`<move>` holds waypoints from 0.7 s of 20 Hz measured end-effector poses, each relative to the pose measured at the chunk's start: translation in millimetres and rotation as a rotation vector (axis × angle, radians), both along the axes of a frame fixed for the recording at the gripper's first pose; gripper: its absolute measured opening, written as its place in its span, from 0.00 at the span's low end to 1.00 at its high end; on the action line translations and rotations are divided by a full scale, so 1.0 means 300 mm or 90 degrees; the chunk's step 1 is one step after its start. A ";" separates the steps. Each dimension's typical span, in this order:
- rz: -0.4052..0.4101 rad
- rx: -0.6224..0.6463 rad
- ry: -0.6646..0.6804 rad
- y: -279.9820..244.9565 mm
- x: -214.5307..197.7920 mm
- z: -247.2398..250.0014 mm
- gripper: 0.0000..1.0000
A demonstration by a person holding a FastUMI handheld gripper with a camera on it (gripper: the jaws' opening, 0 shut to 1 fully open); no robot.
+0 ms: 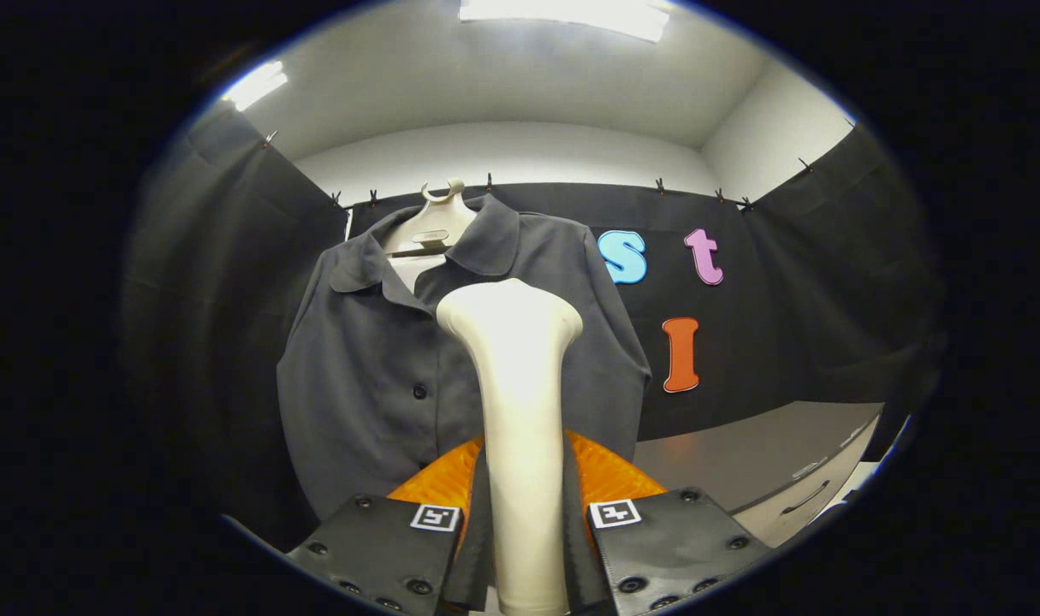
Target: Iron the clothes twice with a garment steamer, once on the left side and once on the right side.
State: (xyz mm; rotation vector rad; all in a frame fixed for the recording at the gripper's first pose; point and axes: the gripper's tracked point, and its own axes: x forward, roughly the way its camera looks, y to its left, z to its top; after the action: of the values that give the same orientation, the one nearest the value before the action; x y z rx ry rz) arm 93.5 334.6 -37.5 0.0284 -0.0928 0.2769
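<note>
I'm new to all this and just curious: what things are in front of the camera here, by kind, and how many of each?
Shirts: 1, the dark grey shirt hanging up
Hangers: 1, the pale hanger inside its collar
Steamers: 1, the cream garment steamer, gripped between the gripper fingers
Cabinets: 1, the grey cabinet beyond the shirt
Total: 4

Cream steamer (520, 411), upright, handle clamped between the gripper (524, 513) fingers, flared head just before the shirt's buttoned front, dark grey collared shirt (374, 376) hanging on a pale hanger (434, 227), collar open
</note>
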 end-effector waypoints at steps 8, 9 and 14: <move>-0.043 -0.014 -0.002 0.027 0.050 -0.026 0.41; -0.040 -0.014 -0.001 0.034 0.055 -0.030 0.41; -0.084 -0.012 0.030 -0.002 0.149 -0.102 0.41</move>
State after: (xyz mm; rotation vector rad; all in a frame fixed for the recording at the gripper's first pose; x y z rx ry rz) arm 138.2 334.1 -68.1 0.0103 -0.0444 0.1446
